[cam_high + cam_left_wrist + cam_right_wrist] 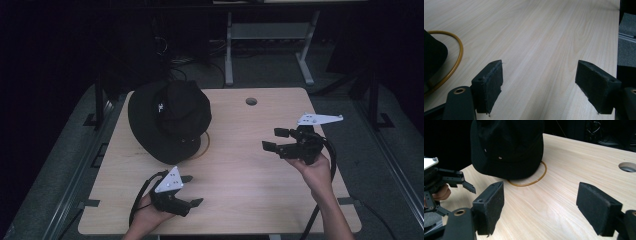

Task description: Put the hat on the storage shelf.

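Left gripper, high view: left gripper (192, 191) low at the near left of the table (260, 200), jaws spread wide, nothing between them, pointing right.
Right gripper, high view: right gripper (274, 139) lifted over the right half of the table, jaws wide apart, empty, aimed left toward the hat.
Hat, high view: black bucket hat (167, 120) at the far left of the table, crown up, brim drooping; sits on a thin yellow-brown ring (205, 145), which peeks out at its right edge. Well apart from both grippers.
Left gripper view: both pads (490, 82) wide open over bare wood; hat edge (432, 58) and ring arc (454, 62) at far left, not between the jaws.
Right gripper view: jaws wide, nothing held; hat (506, 147) straight ahead, ring (534, 181) curving from under its front; left gripper (470, 187) seen at left.
Handling, judged: hat looks like soft cloth, light, floppy; it will likely sag and fold when lifted, not fragile, fabric gives decent grip.
Where to take hold, judged: pinch the brim edge nearest the gripper, or a fold of the crown; one-sided pinch will let it hang.
Ring, judged: thin, probably stiff or springy; may drag along if the brim catches it.
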A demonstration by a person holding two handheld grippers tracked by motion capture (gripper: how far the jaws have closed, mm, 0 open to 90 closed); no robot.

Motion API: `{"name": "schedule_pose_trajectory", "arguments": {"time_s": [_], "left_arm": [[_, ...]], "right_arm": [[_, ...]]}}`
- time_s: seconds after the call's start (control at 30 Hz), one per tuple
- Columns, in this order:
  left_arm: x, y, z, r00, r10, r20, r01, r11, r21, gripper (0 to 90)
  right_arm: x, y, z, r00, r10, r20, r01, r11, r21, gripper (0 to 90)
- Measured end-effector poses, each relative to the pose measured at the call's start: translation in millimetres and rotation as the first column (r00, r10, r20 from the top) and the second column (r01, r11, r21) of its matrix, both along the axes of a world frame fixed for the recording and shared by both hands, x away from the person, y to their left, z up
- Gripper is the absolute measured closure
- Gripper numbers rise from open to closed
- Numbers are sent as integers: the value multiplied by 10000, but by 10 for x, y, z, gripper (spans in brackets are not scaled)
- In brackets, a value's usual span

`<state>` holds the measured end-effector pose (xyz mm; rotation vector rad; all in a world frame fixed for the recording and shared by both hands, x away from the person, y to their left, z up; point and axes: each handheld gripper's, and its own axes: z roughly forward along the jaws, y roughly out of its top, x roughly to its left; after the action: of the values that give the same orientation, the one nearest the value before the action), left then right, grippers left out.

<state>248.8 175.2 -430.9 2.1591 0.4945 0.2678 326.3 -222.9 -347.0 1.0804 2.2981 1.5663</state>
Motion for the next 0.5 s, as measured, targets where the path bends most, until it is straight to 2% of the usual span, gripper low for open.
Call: {"name": "schedule_pose_trajectory", "arguments": {"time_s": [0.5], "left_arm": [[-1,4,2,10000,13,-24,-13,10000,36,214]], "right_arm": [[-135,-134,-166,9997,-170,-174,169,9999,-25,203]]}}
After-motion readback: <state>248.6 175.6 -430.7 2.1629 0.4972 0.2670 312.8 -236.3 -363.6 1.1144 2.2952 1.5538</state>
